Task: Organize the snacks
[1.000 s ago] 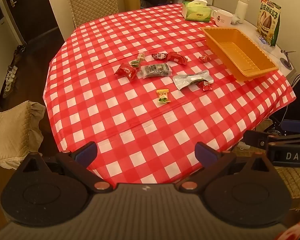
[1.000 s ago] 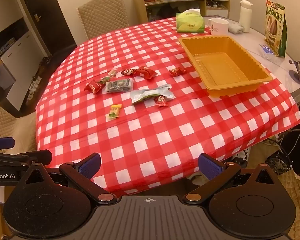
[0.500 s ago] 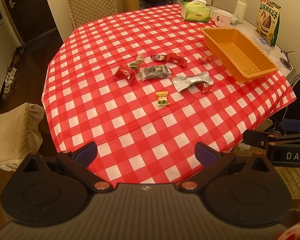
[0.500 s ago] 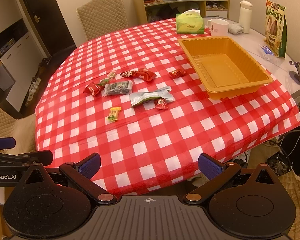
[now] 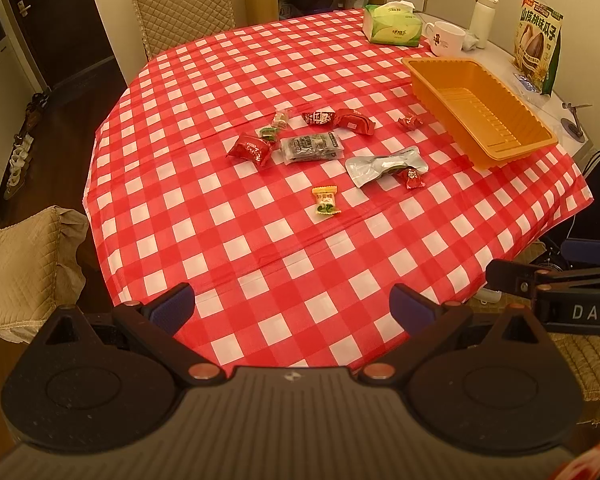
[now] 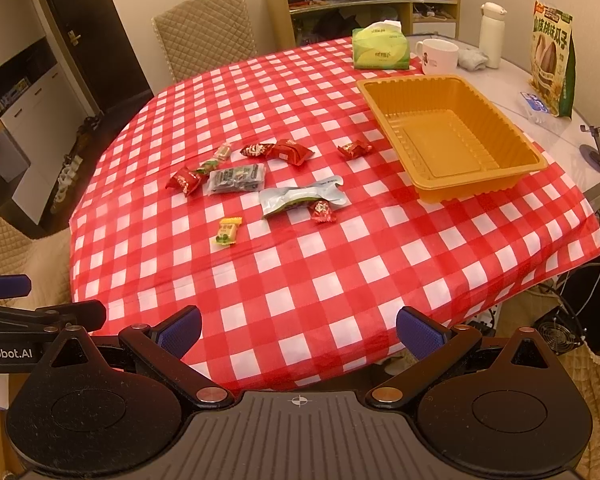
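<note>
Nine wrapped snacks lie loose mid-counter on the red checked tablecloth (image 6: pixel 300 280): five red packets, one silver pouch (image 6: pixel 300 196), one dark packet (image 6: pixel 235 178), one yellow candy (image 6: pixel 227 231) and one green-and-white sweet (image 6: pixel 215 160). One empty orange tray (image 6: pixel 500 176) sits just right of them, apart. Beyond the tray stand one tissue box (image 6: pixel 380 50) and one white mug (image 6: pixel 436 56). The left gripper (image 5: pixel 291 306) and right gripper (image 6: pixel 298 330) hover at the counter's near edge, jaws spread wide, holding nothing.
</note>
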Demonstrator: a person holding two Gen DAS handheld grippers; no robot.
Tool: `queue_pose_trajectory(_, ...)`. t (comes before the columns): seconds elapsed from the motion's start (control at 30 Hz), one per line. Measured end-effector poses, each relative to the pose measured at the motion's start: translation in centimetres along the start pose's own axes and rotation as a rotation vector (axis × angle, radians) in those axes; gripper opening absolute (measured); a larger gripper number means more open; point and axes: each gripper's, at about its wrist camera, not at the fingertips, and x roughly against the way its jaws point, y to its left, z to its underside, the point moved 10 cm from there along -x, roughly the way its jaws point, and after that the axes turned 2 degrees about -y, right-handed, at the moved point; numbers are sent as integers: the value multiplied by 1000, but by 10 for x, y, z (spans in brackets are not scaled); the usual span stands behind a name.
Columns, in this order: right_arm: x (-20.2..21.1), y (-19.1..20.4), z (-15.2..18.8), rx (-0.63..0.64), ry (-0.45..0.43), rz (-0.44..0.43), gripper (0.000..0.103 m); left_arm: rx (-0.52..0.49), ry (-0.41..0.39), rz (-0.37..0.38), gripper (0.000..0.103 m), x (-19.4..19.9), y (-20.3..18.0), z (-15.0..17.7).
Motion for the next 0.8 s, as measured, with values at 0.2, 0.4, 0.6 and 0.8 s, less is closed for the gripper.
queue_pose_trajectory(0.2,-1,0,0,0,0,1,103,-1,-2,1,103,0,0,0)
queue_pose_trajectory(0.4,0,0,-1,-1,-1,2,103,0,-1,1,103,0,0,0)
queue_pose_trajectory(0.6,1,-1,0,-1,-1,1,103,0,-1,2,103,0,0,0)
queue_pose_trajectory(0.8,2,0,0,-1,-1,1,103,0,-1,2,103,0,0,0)
